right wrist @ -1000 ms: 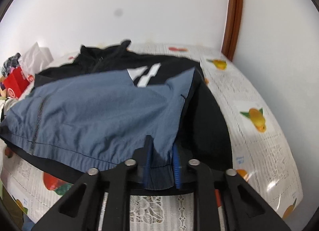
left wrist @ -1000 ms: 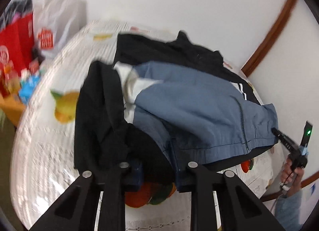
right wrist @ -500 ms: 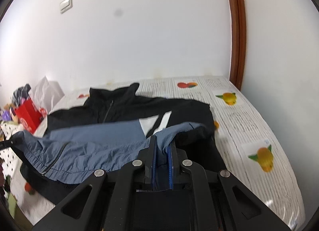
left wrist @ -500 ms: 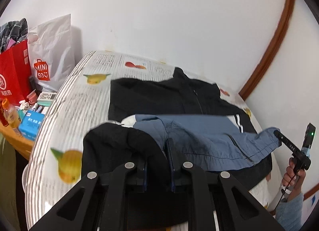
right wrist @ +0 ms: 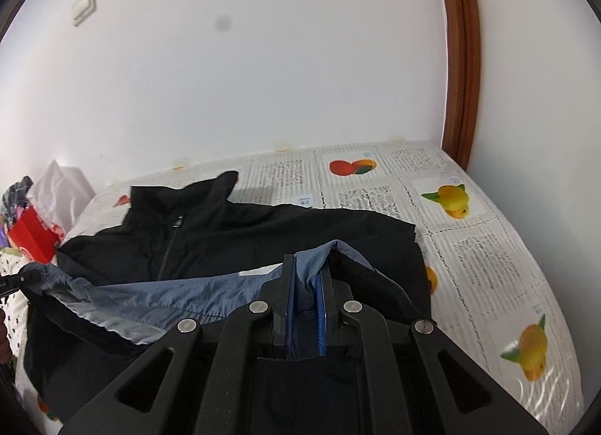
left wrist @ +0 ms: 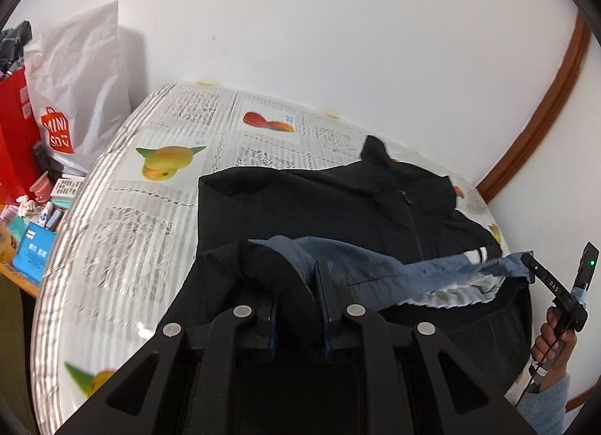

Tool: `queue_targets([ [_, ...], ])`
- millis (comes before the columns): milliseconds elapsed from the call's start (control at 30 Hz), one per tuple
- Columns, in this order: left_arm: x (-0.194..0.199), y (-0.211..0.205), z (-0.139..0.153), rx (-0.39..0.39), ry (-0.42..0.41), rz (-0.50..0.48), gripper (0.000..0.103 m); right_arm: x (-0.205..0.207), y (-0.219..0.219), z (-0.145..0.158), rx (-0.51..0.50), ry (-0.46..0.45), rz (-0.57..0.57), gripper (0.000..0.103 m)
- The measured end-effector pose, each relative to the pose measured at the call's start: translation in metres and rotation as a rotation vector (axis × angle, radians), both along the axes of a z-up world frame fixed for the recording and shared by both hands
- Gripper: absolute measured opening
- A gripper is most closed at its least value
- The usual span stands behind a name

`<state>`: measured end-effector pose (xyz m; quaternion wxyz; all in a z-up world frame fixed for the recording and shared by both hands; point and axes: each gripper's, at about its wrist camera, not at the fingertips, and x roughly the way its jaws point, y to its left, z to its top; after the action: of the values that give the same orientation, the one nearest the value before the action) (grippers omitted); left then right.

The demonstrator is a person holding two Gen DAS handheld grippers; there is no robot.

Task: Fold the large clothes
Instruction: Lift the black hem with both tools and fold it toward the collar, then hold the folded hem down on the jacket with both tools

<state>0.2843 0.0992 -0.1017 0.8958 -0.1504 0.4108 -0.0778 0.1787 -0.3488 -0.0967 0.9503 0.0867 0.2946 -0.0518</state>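
A black and blue zip jacket (left wrist: 338, 206) lies on the table with its collar toward the wall. My left gripper (left wrist: 298, 284) is shut on the jacket's bottom hem at its left corner, black and blue cloth bunched between the fingers. My right gripper (right wrist: 306, 281) is shut on the hem's right corner of the jacket (right wrist: 225, 232). Both hold the blue hem lifted above the black upper part, stretched between them. The right gripper (left wrist: 533, 266) shows at the right edge of the left wrist view, a hand on its handle.
The table (left wrist: 142, 217) wears a white cloth with fruit prints (right wrist: 488, 247) and meets a white wall. A white Miniso bag (left wrist: 75, 97), a red bag (left wrist: 15, 127) and small boxes stand left of it. A brown door frame (right wrist: 460, 59) rises at the right.
Both grippers have lifted the bottom hem off the table and carried it up and forward over the jacket toward the collar. The blue panel that lay flat now hangs stretched between them.
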Motion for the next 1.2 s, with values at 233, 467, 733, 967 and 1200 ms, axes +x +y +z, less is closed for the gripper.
queue_targets([
  [233, 0.025, -0.001, -0.016, -0.011, 0.039, -0.007, 0.022, 0.037, -0.013, -0.021, 0.036, 0.07, -0.029, 0.011],
  [467, 0.012, -0.011, 0.008, -0.033, -0.049, -0.055, 0.055, 0.034, -0.021, -0.012, 0.096, 0.066, 0.003, 0.019],
  [733, -0.009, -0.01, 0.033, -0.009, -0.131, -0.054, 0.061, -0.003, 0.003, 0.029, -0.039, -0.06, 0.044, 0.043],
  [967, 0.002, -0.014, 0.015, 0.087, -0.089, -0.021, 0.062, 0.014, 0.031, 0.015, -0.098, -0.013, 0.143, 0.043],
  [1200, 0.029, -0.015, -0.024, 0.188, -0.013, 0.022, 0.061, 0.075, 0.04, -0.036, -0.271, 0.124, 0.13, 0.032],
])
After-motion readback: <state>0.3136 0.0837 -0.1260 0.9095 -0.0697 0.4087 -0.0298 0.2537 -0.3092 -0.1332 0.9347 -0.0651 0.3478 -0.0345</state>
